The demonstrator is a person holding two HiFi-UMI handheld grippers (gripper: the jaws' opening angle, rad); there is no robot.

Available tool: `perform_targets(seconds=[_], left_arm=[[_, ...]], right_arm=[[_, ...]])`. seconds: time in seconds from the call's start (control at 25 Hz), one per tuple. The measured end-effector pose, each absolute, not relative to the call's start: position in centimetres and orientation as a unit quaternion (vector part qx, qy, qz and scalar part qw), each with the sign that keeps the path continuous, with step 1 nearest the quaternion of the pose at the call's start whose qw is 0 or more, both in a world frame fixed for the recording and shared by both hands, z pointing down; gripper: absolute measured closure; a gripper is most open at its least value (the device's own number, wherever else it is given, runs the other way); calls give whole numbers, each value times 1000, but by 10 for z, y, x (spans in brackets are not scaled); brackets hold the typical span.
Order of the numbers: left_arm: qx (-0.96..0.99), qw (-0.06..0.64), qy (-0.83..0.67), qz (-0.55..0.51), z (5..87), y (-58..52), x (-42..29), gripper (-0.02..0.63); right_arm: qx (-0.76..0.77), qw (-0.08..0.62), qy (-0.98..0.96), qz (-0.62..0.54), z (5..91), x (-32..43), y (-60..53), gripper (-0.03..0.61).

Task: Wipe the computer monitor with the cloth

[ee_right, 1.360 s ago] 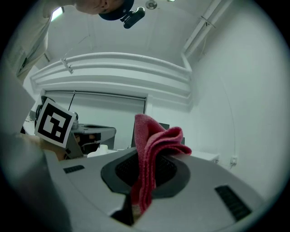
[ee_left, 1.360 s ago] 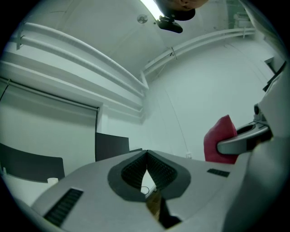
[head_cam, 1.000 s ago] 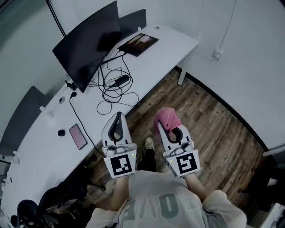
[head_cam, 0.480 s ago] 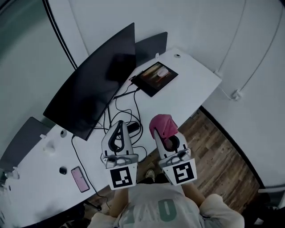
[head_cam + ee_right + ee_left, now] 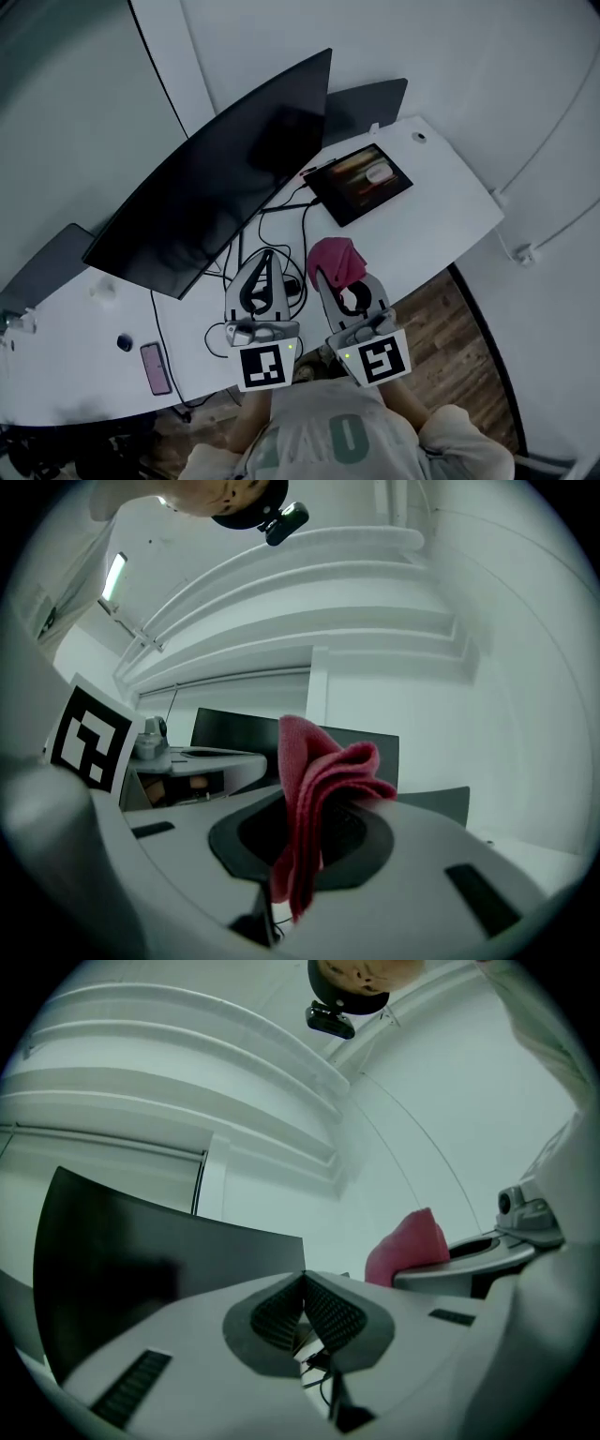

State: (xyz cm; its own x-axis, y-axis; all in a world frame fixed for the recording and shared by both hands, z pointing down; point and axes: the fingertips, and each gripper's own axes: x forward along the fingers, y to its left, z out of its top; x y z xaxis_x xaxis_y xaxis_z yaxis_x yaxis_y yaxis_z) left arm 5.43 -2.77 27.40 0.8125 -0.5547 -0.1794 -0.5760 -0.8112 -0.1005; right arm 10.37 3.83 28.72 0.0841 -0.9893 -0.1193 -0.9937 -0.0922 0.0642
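Monitor (image 5: 216,197): dark curved screen on the white desk (image 5: 450,202), running across left-centre of the head view. It also shows at lower left in the left gripper view (image 5: 141,1269).

Cloth (image 5: 336,261): pink, clamped in the right gripper (image 5: 330,277). Right gripper view shows it bunched above the jaw tips, with a fold hanging down between them (image 5: 319,799). It is held over the desk near the monitor's lower right end, apart from the screen.

Left gripper (image 5: 268,255): jaws pressed together, tips meeting, nothing between them (image 5: 303,1281). It hangs just beside the right gripper, above the tangle of black cables (image 5: 272,220).

Other items on the desk:
- Tablet (image 5: 361,183) with a lit screen lies flat, right of the monitor.
- Phone (image 5: 155,368) lies near the front left edge.
- Dark panel (image 5: 370,98) stands behind the monitor's right end.
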Motion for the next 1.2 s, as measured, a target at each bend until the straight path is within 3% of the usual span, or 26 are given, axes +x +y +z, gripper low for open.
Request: perform_targets(seconds=[0.8,1.2], left_arm=[[-945,81,310,59,283,-72,106,598],[-957,82,270,67,292,-97,176,598]], right_arm=[[-697,22,715,53,292,136,-24,525],[-734,-33,675,59,322,234,-75,525]])
